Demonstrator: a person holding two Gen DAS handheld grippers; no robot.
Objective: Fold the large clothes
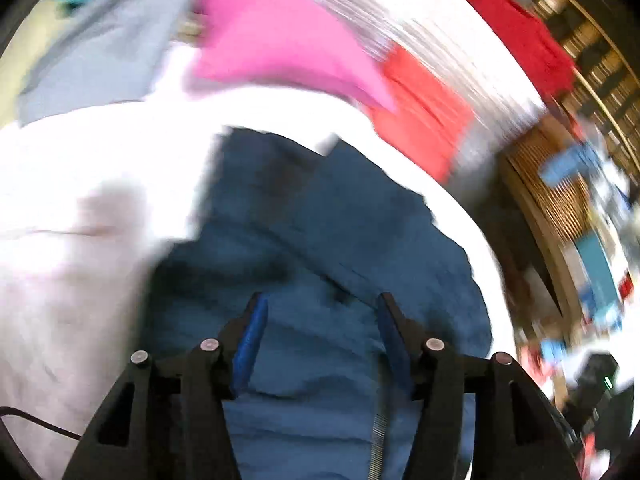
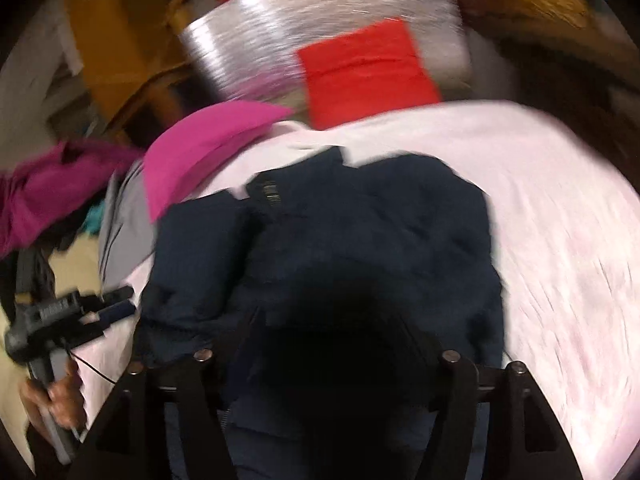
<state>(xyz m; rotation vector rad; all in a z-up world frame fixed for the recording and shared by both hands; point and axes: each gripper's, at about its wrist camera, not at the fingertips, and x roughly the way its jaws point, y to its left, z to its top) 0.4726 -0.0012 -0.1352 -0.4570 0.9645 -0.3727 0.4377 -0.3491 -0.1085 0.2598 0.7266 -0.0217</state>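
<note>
My left gripper (image 1: 320,308) has its jaws spread, blue pads apart, nothing pinched; the navy jacket (image 1: 312,240) lies below it, filling the lower middle of the left view. My right gripper (image 2: 328,320) is dark against the cloth, its jaws also spread over the same jacket, which sits mid-frame on a white sheet (image 2: 560,220). A pink garment (image 1: 276,40) lies at upper left, a red folded one (image 2: 364,72) above centre. The pictures are blurred

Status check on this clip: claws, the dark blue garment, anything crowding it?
Left claw open, empty. Right claw open over dark blue zip-up jacket, bunched on white sheet. Folded pink cloth at its collar corner.
</note>
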